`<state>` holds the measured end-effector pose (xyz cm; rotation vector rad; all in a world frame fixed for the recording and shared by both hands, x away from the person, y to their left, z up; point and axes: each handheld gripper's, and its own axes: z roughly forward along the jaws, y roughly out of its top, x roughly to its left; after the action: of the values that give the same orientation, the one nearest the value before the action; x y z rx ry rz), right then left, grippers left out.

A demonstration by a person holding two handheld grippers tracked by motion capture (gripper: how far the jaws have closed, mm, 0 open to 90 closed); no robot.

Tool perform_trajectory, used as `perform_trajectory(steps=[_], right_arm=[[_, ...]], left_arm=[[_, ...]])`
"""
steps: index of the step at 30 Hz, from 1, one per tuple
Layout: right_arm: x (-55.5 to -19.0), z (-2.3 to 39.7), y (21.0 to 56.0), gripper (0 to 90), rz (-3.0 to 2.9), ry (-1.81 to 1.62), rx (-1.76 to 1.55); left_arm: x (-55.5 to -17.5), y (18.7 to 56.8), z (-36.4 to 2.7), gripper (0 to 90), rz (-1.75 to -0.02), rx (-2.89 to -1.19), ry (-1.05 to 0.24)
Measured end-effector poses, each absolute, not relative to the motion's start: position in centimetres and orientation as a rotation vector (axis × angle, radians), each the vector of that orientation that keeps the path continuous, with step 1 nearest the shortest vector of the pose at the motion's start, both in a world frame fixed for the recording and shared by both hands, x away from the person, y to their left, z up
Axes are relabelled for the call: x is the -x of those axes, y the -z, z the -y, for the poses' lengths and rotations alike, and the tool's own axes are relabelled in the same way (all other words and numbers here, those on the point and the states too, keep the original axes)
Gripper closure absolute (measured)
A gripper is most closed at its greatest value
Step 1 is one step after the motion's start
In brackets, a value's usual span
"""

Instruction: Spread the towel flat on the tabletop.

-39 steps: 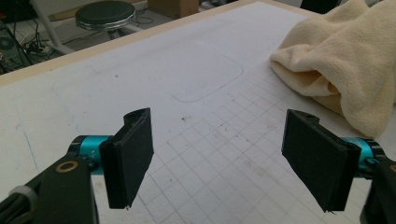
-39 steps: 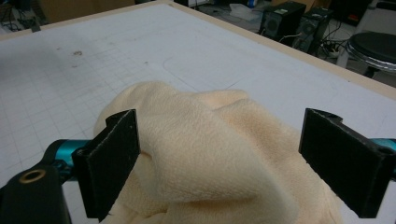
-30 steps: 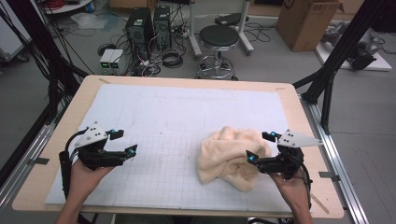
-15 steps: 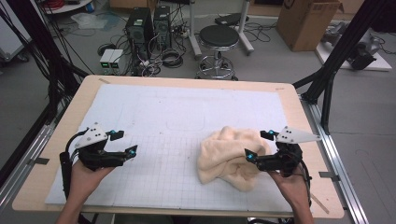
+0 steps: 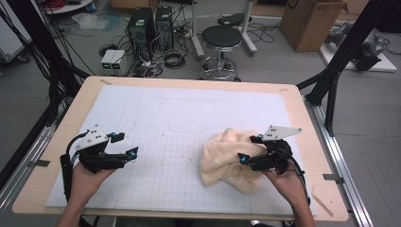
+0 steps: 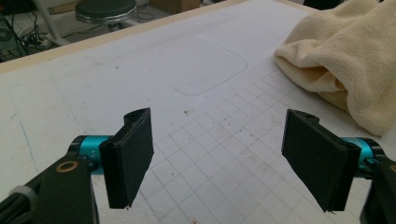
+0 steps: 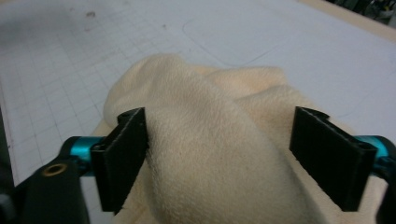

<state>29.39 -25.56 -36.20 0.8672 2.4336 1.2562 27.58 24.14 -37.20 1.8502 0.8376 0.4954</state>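
The left gripper point(image 5: 126, 147) sits near the bench's left edge, toward the front, held in one hand point(image 5: 82, 182). Its jaws stand wide apart over bare gridded mat point(image 5: 156, 118); nothing lies between them. One white mat covers most of the wooden bench point(image 5: 189, 84), and a faint rounded outline point(image 6: 205, 70) is drawn near its middle.

One cream towel point(image 5: 222, 158) lies crumpled on the mat in the right half of the bench, toward the front edge. Nothing stands between the left gripper and the towel.

The right gripper point(image 5: 250, 149) is at the towel's right side, held in the other hand point(image 5: 283, 182). Its jaws have just been closing, with a raised fold of towel between them. In the right gripper view the left pad point(image 7: 126, 149) touches the fold; the right pad point(image 7: 327, 149) appears just clear of it.

Count: two grippers, one towel, one mat
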Motion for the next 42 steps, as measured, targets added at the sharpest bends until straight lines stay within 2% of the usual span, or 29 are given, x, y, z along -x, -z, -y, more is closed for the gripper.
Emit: perform_trajectory(steps=[4,9,13,24,42], right_arm=[[-29.6,25.5,36.5,38.3,-2.462,-1.231,-0.867],[-29.8,25.7,36.6,63.6,-2.492,-1.218,-0.873],[-29.9,26.1,36.4,73.4,-2.499,-1.240,-0.910],[-29.7,24.8,34.0,79.0,-2.506,-1.267,-0.847],[-31.0,21.3,29.9,79.8,-2.494,-1.341,-0.739]], left_arm=[[-27.6,37.3,-24.0,25.4,-0.834,-1.855,-0.489],[-27.6,37.5,-23.6,25.7,-0.830,-1.852,-0.477],[-27.7,37.7,-22.9,26.1,-0.817,-1.866,-0.467],[-27.8,38.0,-21.1,26.9,-0.783,-1.891,-0.435],[-28.6,38.2,-18.6,27.5,-0.737,-1.877,-0.370]])
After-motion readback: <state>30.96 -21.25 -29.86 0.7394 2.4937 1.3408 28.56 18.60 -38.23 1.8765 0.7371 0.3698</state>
